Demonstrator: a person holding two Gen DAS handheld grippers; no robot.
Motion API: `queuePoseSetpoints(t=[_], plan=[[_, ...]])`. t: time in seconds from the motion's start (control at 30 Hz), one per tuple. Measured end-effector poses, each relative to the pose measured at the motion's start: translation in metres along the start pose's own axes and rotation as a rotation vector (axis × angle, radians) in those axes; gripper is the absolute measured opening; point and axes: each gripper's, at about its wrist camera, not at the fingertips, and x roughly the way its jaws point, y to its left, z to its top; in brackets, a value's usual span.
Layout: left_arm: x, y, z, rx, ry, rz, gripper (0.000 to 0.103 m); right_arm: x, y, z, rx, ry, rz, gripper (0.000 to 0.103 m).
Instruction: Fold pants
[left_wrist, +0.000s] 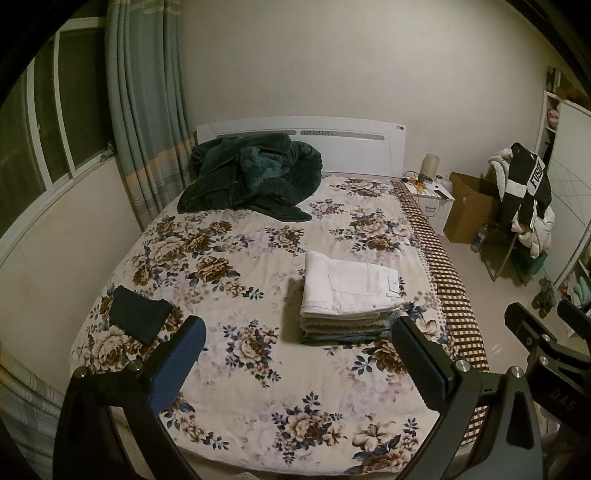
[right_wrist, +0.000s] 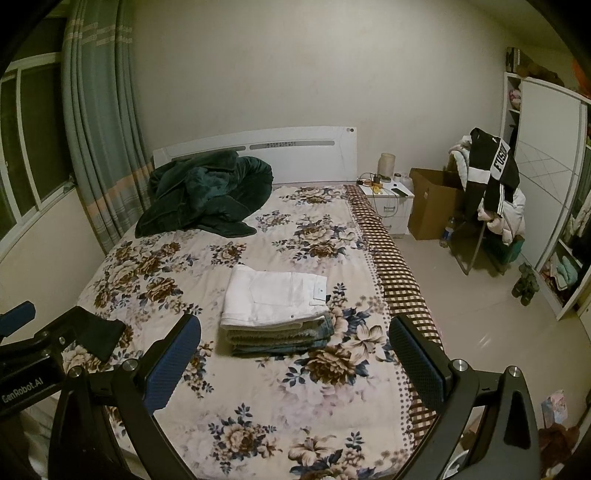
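A pair of white folded pants (left_wrist: 349, 290) lies on top of a small stack of folded garments (left_wrist: 345, 328) — pale knit and denim-blue layers under it — just right of centre in the left wrist view and at centre in the right wrist view. The stack rests on a bed covered by a cream floral quilt (left_wrist: 236, 266) with brown and blue blossoms. A brown-and-white checked sheet edge (left_wrist: 448, 280) runs along the quilt's right side.

The left gripper (left_wrist: 297, 350), black-framed with blue textured pads, fills the lower part of its own view with its fingers spread wide apart and nothing between them. It hangs above the near end of the bed, apart from the stack. The right gripper (right_wrist: 293, 349) looks the same in its view — fingers wide apart, holding nothing, the stack showing between them but further up the bed.

A small dark folded cloth (left_wrist: 138, 319) lies at the quilt's left edge, well apart from the stack. In the upper left of the bed a crumpled dark green plush blanket (left_wrist: 251, 177) is heaped against the white headboard (left_wrist: 354, 147). To the right stand a white nightstand (right_wrist: 393, 201), a brown cardboard box (right_wrist: 434, 203) and a rack draped with black-and-white clothing (right_wrist: 491, 177).
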Motion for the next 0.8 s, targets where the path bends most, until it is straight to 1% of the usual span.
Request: queuePoseSetpoints(t=[0.5,0.8], plan=[[-0.004,-0.003,-0.006,-0.007,0.007,-0.007,0.103,-0.003,-0.007,-0.01,0.001,0.006,-0.004,0.103],[-0.004,-0.003,-0.005,-0.007,0.009,-0.008,0.103,-0.003,-0.009,-0.008,0.002,0.009,-0.002,0.103]])
